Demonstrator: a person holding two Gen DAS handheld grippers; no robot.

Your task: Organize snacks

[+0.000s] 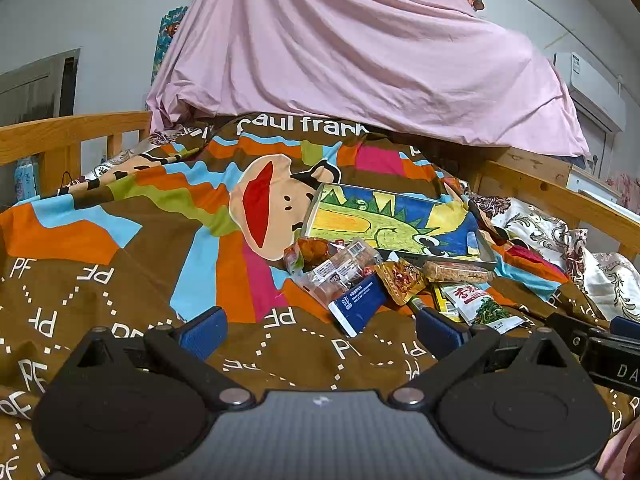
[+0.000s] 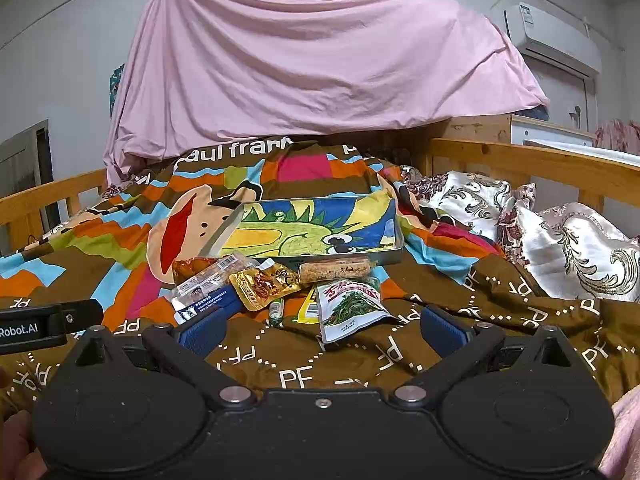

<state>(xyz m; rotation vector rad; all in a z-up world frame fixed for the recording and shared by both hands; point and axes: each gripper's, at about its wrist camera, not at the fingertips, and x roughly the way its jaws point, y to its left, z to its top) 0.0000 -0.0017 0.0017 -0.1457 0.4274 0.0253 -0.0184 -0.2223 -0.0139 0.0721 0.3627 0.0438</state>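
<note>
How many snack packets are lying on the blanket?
About 7, all just before the tray: orange packet, clear barcode pack, blue packet, golden pouch, crispy bar, yellow packet, green vegetable pouch. More may hide underneath.

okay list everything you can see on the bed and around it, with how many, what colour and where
tray: 1, metal with a dinosaur drawing inside, on the quilt behind the snacks, nothing in it
snacks: a pile of several packets, mixed colours, in front of the tray
green-leaf packet: 1, white and green, nearest the right tool
gold packet: 1, gold and red, middle of the pile
blue packet: 1, blue and white, front left of the pile
quilt: 1, brown with bright stripes, covers the bed
pink sheet: 1, draped behind the bed
bed rail: wood, both sides
air conditioner: 1, white, on the wall at right
left tool: open, holding nothing
right tool: open, holding nothing
</note>
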